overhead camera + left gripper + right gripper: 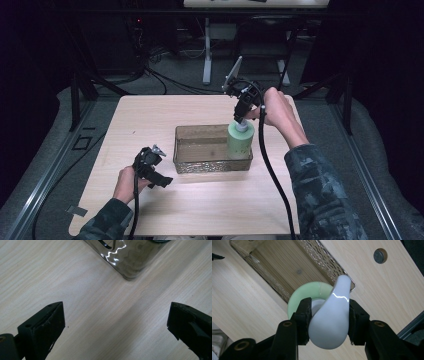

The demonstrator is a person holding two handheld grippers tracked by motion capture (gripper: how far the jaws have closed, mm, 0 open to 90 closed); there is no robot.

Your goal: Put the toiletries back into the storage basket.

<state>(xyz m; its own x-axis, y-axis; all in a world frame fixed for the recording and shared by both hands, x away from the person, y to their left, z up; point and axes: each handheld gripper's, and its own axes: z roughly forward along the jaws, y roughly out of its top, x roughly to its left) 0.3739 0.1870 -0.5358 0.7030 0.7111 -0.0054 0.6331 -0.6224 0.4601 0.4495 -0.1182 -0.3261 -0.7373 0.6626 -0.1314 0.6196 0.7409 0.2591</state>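
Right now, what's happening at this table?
A person works with a gripper in each hand. The right gripper is clamped on the white pump head of a pale green bottle, which stands upright at the right end of the clear tray. The left gripper is open above bare table, near the tray's corner, holding nothing.

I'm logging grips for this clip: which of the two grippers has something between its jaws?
The right gripper: its jaws press on the white pump head of the green bottle standing in the tray. The left gripper stands open over bare table.
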